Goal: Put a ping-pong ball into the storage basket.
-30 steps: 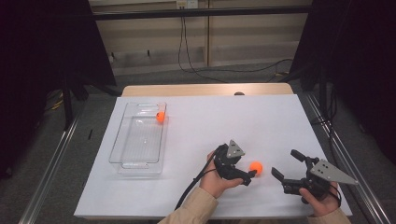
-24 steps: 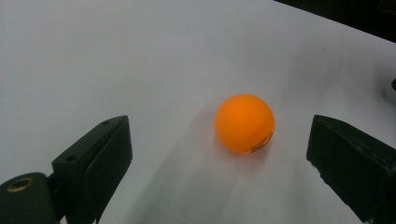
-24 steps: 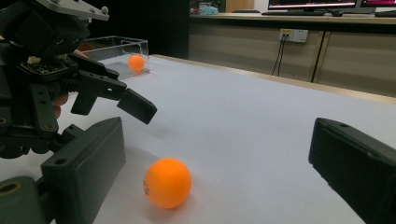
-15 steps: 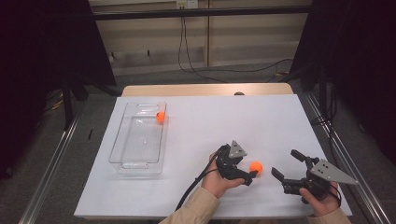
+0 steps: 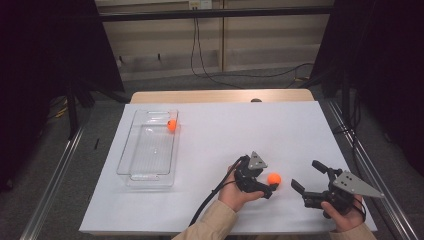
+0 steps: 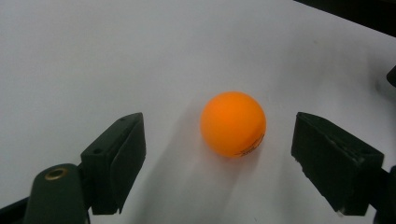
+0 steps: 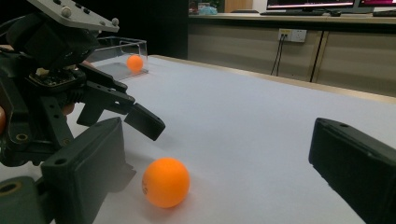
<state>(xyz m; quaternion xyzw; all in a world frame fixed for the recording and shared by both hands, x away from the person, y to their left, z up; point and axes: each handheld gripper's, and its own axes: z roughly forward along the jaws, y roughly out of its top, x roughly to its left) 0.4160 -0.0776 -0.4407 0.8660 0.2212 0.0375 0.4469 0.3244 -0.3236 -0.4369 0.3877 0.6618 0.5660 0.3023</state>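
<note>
The left gripper (image 6: 219,154), jaws just closing, straddles the ball (image 6: 233,123) untouched on the counter (image 5: 240,130); the right gripper (image 5: 310,181) gapes empty.

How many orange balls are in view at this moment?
2. One orange ball lies on the white table cover between the open jaws of the left gripper; the other orange ball sits in the far corner of the clear tray.

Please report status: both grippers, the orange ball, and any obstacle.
Left gripper astride the orange ball, jaws just closing, pads not yet touching. Right gripper open, idle beside it. Second ball already in clear tray. Nothing in the way.
</note>
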